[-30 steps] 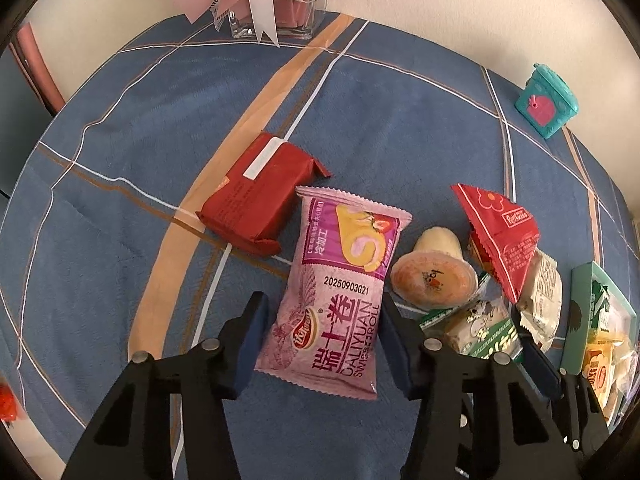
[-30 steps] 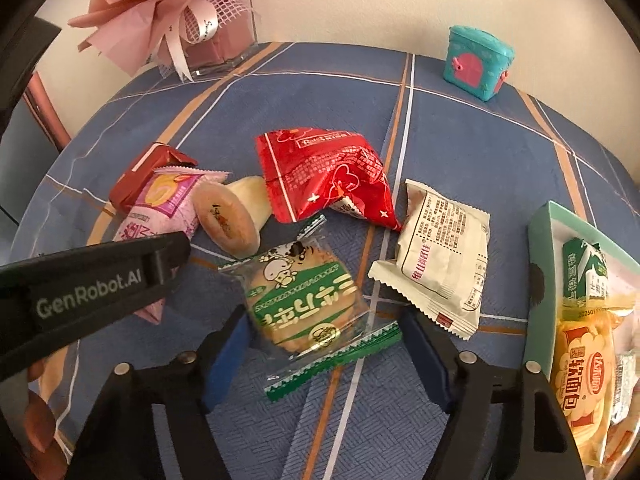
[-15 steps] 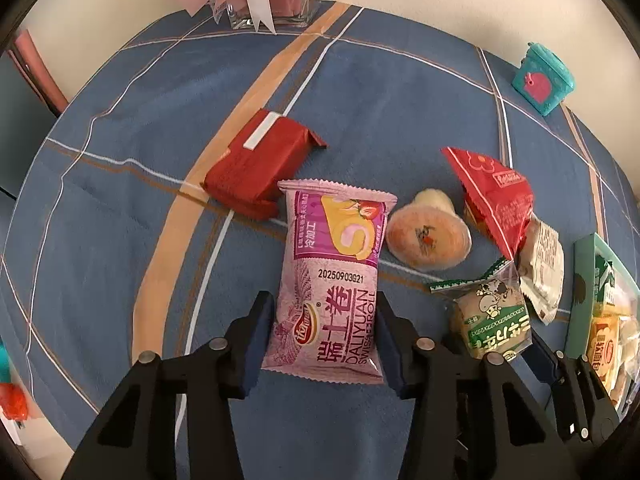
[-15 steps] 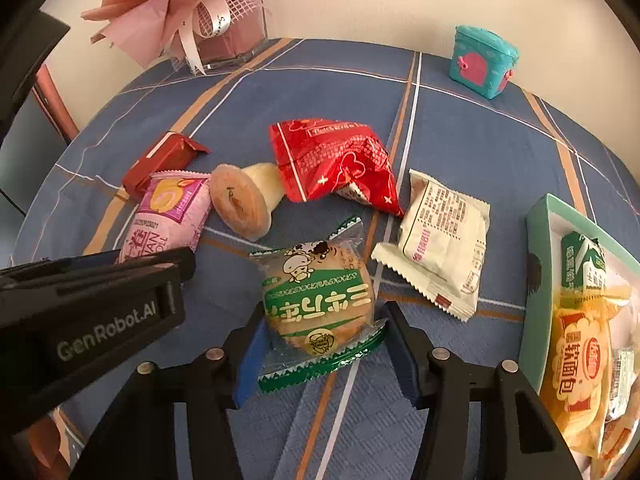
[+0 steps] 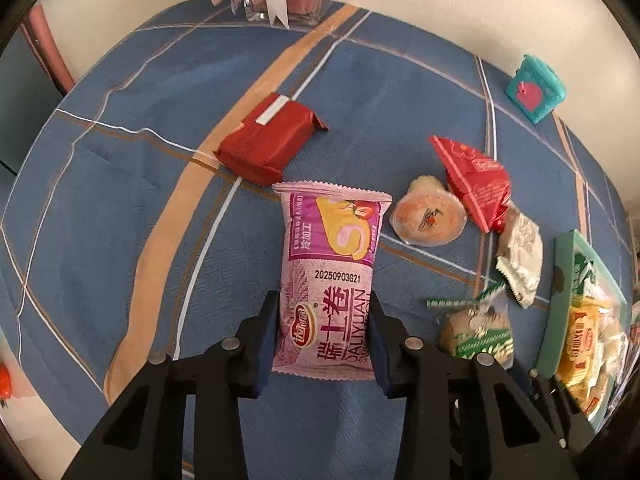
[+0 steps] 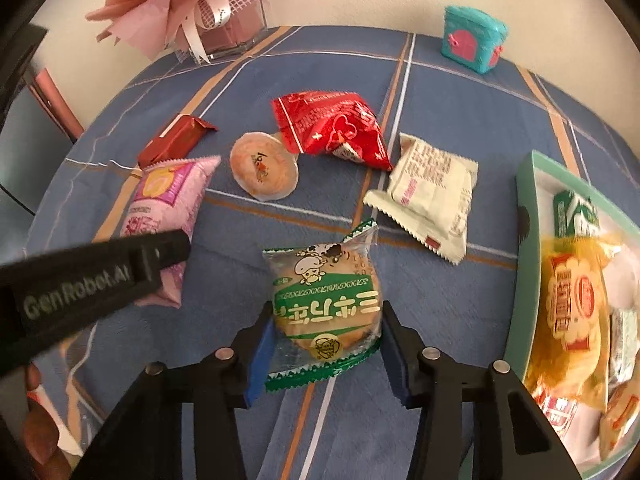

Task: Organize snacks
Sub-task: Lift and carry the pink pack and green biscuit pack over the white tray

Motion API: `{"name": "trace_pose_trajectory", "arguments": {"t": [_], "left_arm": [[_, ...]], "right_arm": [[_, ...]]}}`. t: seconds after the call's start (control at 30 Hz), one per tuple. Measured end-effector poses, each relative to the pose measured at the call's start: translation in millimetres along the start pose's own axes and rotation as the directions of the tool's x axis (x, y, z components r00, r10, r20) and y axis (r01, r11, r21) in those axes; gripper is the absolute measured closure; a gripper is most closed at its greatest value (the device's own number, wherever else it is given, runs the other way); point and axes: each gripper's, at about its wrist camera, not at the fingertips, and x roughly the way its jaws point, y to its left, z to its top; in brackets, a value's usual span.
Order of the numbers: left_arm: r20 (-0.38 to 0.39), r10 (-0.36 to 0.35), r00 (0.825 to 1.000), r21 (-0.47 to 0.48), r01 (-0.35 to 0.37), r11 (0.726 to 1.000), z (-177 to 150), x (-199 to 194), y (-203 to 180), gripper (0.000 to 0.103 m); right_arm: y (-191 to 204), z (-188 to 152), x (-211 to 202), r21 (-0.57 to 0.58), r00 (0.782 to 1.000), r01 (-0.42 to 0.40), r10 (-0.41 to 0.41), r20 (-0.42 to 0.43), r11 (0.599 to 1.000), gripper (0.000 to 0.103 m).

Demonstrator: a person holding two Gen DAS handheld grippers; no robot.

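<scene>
pink swiss roll packet [image 5: 332, 280] lies lengthwise between the left gripper [image 5: 322, 340] fingers, pinched at its near end, while the right gripper [image 6: 326, 344] clasps the green biscuit packet [image 6: 326, 308] beside the teal box [image 6: 532, 280] on its right.

Snack packets [image 6: 428, 192] on blue tablecloth [image 5: 120, 216]

Our left gripper [image 5: 323, 334] has closed onto the pink swiss roll pack [image 5: 330, 276], which now seems lifted off the cloth. Our right gripper [image 6: 326, 346] (wide apart a second ago) has clamped the green biscuit pack [image 6: 326, 308] and raised it too.
</scene>
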Motion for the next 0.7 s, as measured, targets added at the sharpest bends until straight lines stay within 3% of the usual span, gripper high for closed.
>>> {"name": "trace_pose_trajectory", "arguments": {"t": [0.33,0.7], "left_arm": [[0.046,-0.027,0.999,-0.016,0.028,0.999,-15.4,-27.3,-5.4,0.062],[0.116,-0.058,0.992,0.002,0.058,0.998,-22.0,-60.6,-26.8,0.062]], "right_arm": [[-30.5,-10.9,-27.2,0.106,0.995,-0.101,0.1,0.014,0.989,0.053],[-66.2,-18.0,-66.4,0.186,0.988,-0.146,0.134,0.074,0.972,0.053]]}}
